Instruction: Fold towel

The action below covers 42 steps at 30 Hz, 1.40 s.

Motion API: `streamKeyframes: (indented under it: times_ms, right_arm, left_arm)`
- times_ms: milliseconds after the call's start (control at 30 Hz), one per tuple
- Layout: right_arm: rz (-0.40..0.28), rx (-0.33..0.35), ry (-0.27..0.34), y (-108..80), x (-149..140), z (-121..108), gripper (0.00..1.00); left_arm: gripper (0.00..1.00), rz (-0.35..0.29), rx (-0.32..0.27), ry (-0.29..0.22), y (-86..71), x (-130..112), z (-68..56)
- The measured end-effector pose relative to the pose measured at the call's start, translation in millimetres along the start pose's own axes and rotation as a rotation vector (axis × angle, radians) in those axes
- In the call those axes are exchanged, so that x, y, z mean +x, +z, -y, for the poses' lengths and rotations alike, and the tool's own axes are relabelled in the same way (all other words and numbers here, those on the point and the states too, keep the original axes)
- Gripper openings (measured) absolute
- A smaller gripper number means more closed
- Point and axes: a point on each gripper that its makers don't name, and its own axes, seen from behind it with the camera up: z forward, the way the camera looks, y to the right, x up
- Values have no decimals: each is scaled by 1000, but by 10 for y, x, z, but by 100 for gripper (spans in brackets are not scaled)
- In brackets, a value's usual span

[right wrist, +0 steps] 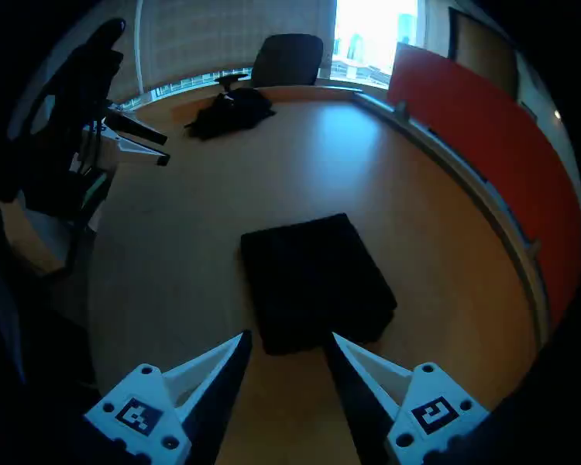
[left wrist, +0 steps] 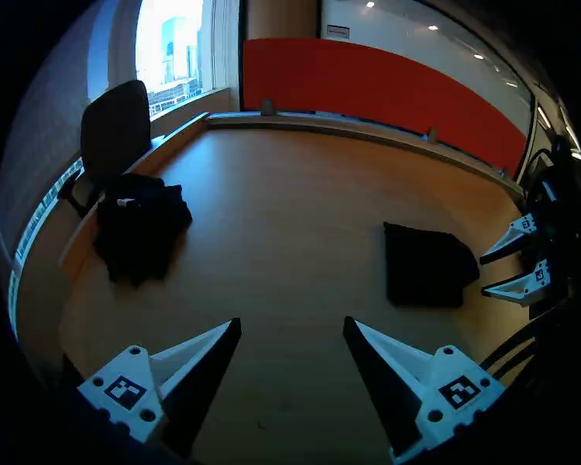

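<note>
Left gripper view showed the left gripper (left wrist: pixel 290 321) held above the wooden table (left wrist: pixel 290 194), its two fingers spread wide apart with only bare tabletop between them and nothing in their grasp. The towel (left wrist: pixel 426 263), a dark cloth folded into a compact rectangle, lay flat on the table off to the right of that gripper and well apart from it. Just beside the towel's far side, at the right edge of this view, the right gripper (left wrist: pixel 484 276) pointed toward it with its fingers parted.

In the right gripper view, the right gripper stood partly open and held nothing; the towel's near edge lay just ahead of its fingertips, and whether they touched the cloth could not be told. The left gripper appeared far off at the upper left, fingers apart.

A loose dark heap of cloth (left wrist: pixel 139 225) sat near the table's far corner, close to a black office chair (left wrist: pixel 116 128). A red partition (left wrist: pixel 383 85) ran along the table's far edge, beside a bright window (left wrist: pixel 174 46).
</note>
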Motion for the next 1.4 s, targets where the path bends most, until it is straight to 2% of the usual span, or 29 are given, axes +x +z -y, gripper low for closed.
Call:
streamKeyframes:
  times_ms: [200, 500, 800, 1400]
  right_arm:
    - [22, 1, 6, 15, -144, 17, 70]
    - [30, 7, 13, 54, -213, 36, 70]
    - [39, 24, 18, 208, -236, 55, 70]
    - [12, 30, -33, 403, 172, -119, 70]
  left_arm:
    - [98, 1, -1, 3, 9, 3, -17]
    - [99, 5, -1, 2, 32, -5, -27]
    - [99, 6, 5, -4, 36, -16, 3]
    - [98, 8, 21, -29, 40, -57, 100]
